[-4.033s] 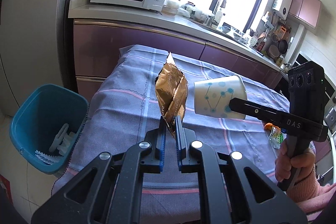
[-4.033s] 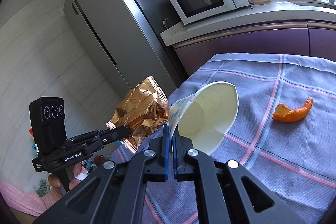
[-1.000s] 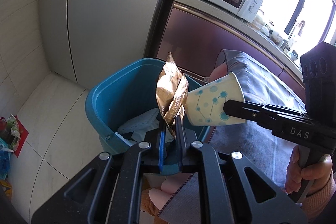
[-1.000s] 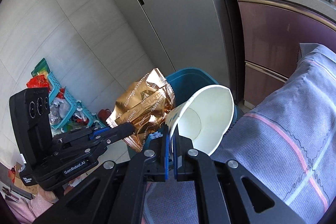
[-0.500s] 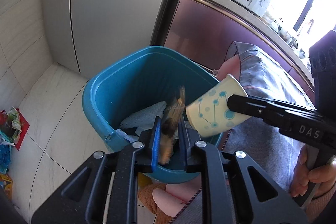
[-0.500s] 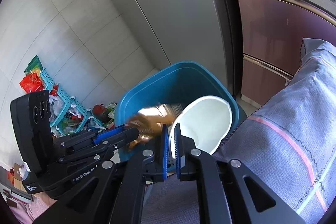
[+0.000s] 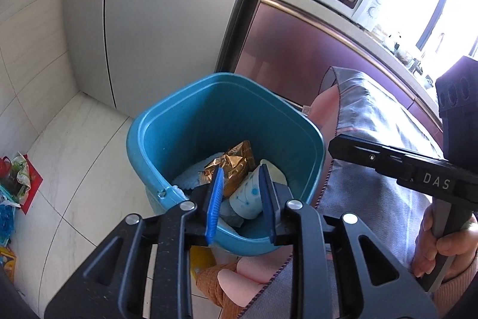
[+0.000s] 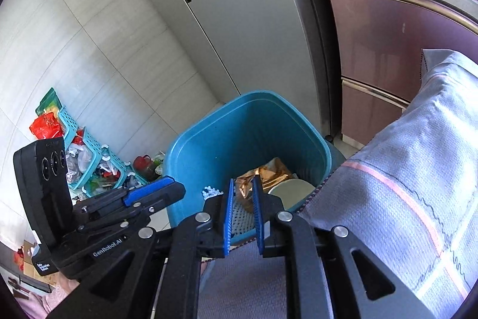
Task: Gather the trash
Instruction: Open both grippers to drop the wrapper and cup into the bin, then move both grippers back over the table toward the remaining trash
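Trash lay in the bin (image 7: pixel 167 136) at centre frame: the wrapper (image 7: pixel 236 166) and the cup (image 7: pixel 249 195) both rested on top of what the bin already held. The left hand-held gripper (image 7: pixel 240 201) hung over the bin's near rim with its jaws wide and nothing between them. The right hand-held gripper (image 8: pixel 242 214) stood above the same rim, jaws parted more narrowly and likewise empty; in the left view it crossed the right of the frame over the cloth-covered bench (image 7: pixel 385 121).

By my reading, the drop step was done for these two pieces. The next move would call for both grippers to go back to the bench and look for whatever rubbish remains; none showed on the strip of cloth in view, so I cannot tell how much is left.

The cup lay on its side, long axis running from lower centre toward upper right in the left view, base toward the camera and mouth turned to the bin's far right wall. The wrapper lay crumpled just left of it, touching it, its long axis slanting lower left to upper right.
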`<act>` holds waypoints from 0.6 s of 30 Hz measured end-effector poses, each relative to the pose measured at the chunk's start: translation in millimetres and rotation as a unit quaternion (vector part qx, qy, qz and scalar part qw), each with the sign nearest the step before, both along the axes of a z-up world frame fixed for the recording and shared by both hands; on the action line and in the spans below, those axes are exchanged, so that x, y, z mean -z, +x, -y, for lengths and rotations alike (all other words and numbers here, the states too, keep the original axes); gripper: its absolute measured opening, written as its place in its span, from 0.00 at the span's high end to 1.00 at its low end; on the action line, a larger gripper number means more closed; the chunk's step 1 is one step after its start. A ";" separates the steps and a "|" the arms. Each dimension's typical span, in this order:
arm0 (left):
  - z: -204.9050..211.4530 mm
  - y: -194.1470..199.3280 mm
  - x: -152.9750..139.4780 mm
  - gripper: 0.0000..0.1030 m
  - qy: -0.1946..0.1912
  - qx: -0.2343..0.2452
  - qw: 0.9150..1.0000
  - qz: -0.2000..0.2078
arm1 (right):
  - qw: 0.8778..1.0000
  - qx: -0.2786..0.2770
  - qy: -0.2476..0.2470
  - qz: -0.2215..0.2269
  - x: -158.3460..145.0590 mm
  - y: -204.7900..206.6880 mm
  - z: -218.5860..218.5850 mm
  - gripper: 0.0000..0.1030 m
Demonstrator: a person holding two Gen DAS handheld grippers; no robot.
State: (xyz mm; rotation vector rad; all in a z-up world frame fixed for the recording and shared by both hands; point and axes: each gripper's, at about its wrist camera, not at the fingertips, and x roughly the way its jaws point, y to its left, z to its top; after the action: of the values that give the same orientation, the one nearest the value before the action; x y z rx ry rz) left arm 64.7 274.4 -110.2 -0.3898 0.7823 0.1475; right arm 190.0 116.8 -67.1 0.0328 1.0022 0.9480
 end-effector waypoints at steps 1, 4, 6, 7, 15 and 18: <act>1.0 -1.9 -2.4 0.75 0.001 0.001 1.000 0.004 | 1.000 0.001 0.002 0.002 -1.2 -1.3 2.4 0.86; 6.6 -7.4 -12.3 0.69 0.003 0.009 1.000 0.020 | 1.000 0.003 0.014 0.007 -8.3 -6.6 13.6 0.85; 13.6 -10.8 -20.3 0.68 0.006 0.019 0.999 0.032 | 1.000 0.005 0.020 0.017 -15.5 -11.4 22.9 0.84; 16.6 -13.2 -24.0 0.66 0.007 0.025 0.999 0.038 | 0.999 0.006 0.024 0.023 -19.7 -13.9 28.4 0.82; 72.0 -20.3 -52.6 0.55 0.016 0.106 0.991 0.084 | 0.995 0.051 0.052 0.068 -45.8 -43.8 101.5 0.74; 101.3 -19.5 -57.3 0.53 0.014 0.150 0.984 0.092 | 0.992 0.080 0.057 0.079 -51.0 -54.8 136.1 0.73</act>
State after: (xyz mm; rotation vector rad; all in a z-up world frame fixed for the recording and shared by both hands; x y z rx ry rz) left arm 45.3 173.1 -52.9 -0.2501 0.6477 -0.1577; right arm 135.2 -19.2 -16.1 0.1296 0.7874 0.8469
